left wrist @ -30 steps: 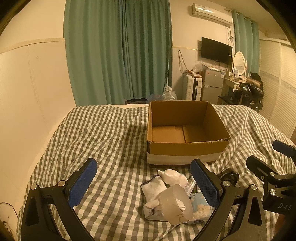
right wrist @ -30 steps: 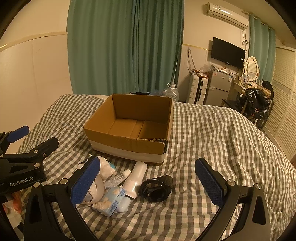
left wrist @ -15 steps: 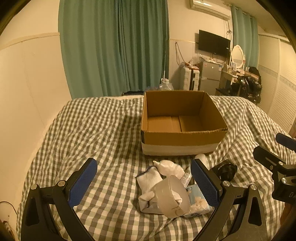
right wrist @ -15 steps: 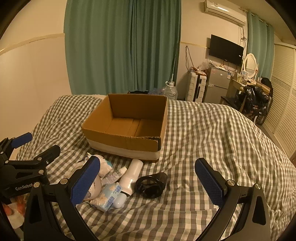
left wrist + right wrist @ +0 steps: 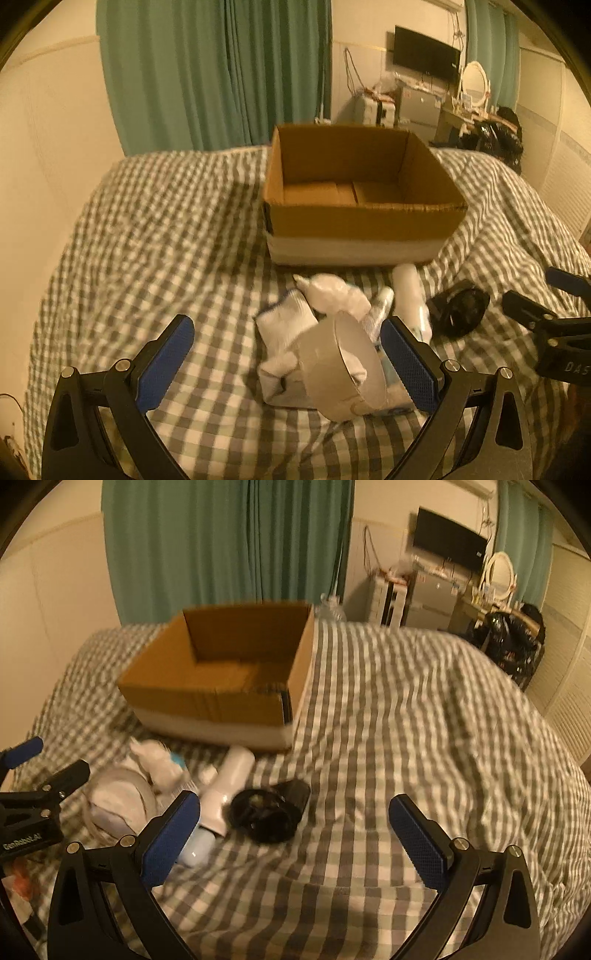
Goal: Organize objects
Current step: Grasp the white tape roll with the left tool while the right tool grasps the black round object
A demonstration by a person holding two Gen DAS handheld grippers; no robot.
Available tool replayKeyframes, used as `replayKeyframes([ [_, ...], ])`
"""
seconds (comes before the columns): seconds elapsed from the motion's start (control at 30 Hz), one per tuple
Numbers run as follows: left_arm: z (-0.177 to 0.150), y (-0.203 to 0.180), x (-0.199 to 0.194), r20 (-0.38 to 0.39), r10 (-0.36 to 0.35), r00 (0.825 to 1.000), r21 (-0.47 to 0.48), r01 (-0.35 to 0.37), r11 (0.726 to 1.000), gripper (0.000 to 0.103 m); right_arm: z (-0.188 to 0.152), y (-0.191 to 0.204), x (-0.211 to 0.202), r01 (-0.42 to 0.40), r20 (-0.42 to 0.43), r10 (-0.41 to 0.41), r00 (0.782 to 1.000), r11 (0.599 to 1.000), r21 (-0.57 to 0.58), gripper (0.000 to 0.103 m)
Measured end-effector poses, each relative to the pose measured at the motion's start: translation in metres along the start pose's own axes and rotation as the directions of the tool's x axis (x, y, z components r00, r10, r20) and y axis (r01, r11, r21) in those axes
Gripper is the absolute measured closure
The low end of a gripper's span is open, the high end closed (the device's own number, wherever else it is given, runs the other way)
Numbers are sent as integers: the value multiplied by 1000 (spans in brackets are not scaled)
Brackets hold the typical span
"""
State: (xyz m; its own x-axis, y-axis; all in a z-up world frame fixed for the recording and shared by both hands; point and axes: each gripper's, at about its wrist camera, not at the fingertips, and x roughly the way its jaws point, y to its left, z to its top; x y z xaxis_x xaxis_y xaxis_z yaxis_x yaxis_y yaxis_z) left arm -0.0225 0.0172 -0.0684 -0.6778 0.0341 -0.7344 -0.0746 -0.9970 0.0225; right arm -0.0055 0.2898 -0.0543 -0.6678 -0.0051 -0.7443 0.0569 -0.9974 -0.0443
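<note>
An empty cardboard box (image 5: 362, 225) (image 5: 207, 701) stands on the checked bed. In front of it lies a small heap: a tape roll (image 5: 340, 373) (image 5: 118, 797), a white sock (image 5: 284, 325), a white crumpled item (image 5: 332, 295) (image 5: 155, 760), a white bottle (image 5: 410, 291) (image 5: 229, 786) and a black round object (image 5: 458, 314) (image 5: 266, 812). My left gripper (image 5: 284, 362) hangs open just before the tape roll and sock. Open too, my right gripper (image 5: 295, 830) hovers near the black object, which sits between its fingers in view.
The checked duvet (image 5: 406, 720) spreads wide to the right of the box. A wall runs along the bed's left side. Green curtains (image 5: 221, 74), a TV (image 5: 448, 548), a small fridge and a dressing table stand beyond the bed.
Both grippers have moved forward and lower toward the heap, which now looks larger and nearer. Both stay open. Nothing on the bed has shifted.
</note>
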Motion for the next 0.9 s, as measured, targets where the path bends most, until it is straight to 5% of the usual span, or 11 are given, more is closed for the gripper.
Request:
replayKeyframes([
  [0.2,-11,-7,18,-65,-31,997,19,32,999,2,-7,0,24,-25,-67,25,997,1000,-6,3],
  [0.27,-11,-9,18,-68,-45,997,28,47,999,12,-9,0,30,-31,-87,30,996,1000,-5,7],
  [0.47,-15,-13,23,-108,-77,991,51,83,995,52,-10,5,52,-69,-165,66,984,998,-15,32],
  [0.53,-14,-13,24,-111,-79,991,54,85,995,57,-10,7,58,-81,-188,76,979,997,-19,59],
  [0.6,-15,-12,24,-109,-72,991,56,78,995,61,-10,5,60,-47,-183,46,982,999,-1,74],
  [0.73,-16,-11,25,-112,-61,992,56,68,996,72,-10,-1,59,-25,-167,31,985,999,33,87],
  [0.9,-17,-4,23,-104,-65,992,31,68,997,80,-11,-2,54,-24,-147,28,989,999,33,90],
])
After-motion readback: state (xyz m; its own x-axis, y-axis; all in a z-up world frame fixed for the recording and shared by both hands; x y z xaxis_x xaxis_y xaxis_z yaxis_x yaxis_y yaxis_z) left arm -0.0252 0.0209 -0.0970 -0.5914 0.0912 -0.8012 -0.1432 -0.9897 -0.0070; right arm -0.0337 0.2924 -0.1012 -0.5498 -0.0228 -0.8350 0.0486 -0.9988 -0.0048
